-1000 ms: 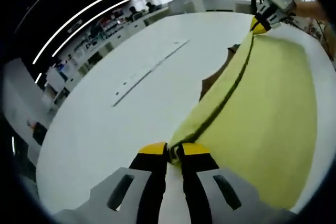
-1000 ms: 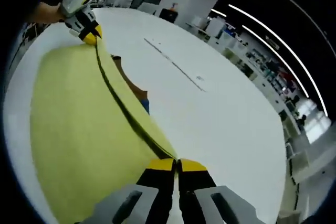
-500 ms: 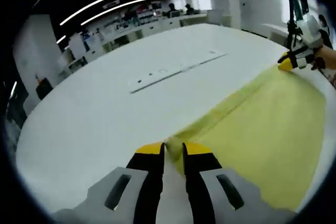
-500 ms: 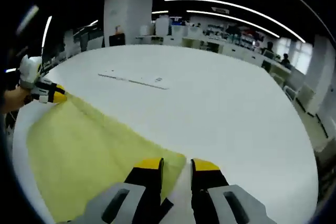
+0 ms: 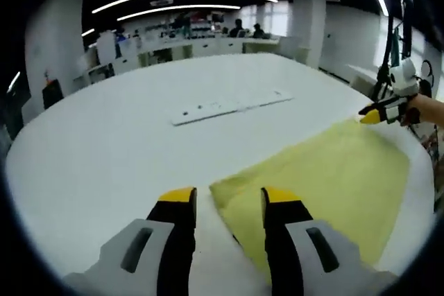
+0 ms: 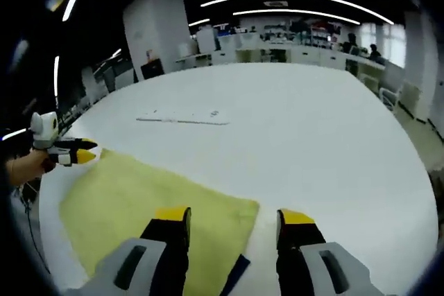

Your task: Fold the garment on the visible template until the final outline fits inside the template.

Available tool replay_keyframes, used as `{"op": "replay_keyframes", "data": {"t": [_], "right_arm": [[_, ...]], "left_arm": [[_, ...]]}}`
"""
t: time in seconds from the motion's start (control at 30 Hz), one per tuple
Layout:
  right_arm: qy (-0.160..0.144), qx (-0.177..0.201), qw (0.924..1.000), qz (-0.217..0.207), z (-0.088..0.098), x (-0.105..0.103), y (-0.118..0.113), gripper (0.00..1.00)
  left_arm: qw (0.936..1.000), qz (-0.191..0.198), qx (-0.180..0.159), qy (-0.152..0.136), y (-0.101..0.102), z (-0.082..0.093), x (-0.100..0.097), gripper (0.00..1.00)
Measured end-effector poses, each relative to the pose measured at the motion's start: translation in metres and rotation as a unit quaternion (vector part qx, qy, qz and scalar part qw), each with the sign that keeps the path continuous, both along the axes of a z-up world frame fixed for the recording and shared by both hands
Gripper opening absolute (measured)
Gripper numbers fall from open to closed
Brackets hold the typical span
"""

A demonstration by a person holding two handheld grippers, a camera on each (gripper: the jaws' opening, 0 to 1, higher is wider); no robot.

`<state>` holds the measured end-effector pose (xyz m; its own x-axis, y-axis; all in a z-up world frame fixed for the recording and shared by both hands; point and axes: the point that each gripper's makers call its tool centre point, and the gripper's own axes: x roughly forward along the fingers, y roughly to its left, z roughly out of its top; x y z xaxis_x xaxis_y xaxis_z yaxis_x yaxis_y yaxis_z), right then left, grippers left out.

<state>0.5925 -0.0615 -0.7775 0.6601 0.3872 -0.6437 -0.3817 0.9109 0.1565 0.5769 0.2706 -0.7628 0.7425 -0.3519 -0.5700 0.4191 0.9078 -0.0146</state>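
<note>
Both tools spread: left tool [image 5: 222,199], right tool [image 6: 234,218]; yellow garment [image 5: 326,185] flat lower right on tabletop [image 5: 139,136], looks limp, light; best pinched at corners.

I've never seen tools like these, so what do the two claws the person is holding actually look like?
Each claw has two black jaws capped with yellow tips, rising from pale grey bodies with dark slots. That holds for the left claw and the right claw. Seen from across the yellow cloth, the far claw has a white and black body with a pointed yellow tip.
</note>
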Motion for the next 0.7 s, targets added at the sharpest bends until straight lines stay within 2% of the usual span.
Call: {"op": "replay_keyframes", "data": {"t": [0.17, 0.43, 0.7], "right_arm": [[0.008, -0.005, 0.9998, 0.015, 0.006, -0.014, 0.001, 0.57], [0.007, -0.007, 0.9991, 0.04, 0.019, -0.04, 0.006, 0.6], [0.011, -0.015, 0.9981, 0.059, 0.022, -0.073, 0.009, 0.59]], "left_arm": [[0.9989, -0.014, -0.043, -0.012, -0.008, 0.016, -0.014, 0.47], [0.998, -0.035, -0.052, -0.008, -0.011, 0.023, -0.042, 0.53], [0.9966, -0.045, -0.068, -0.005, -0.015, 0.026, -0.074, 0.56]]}}
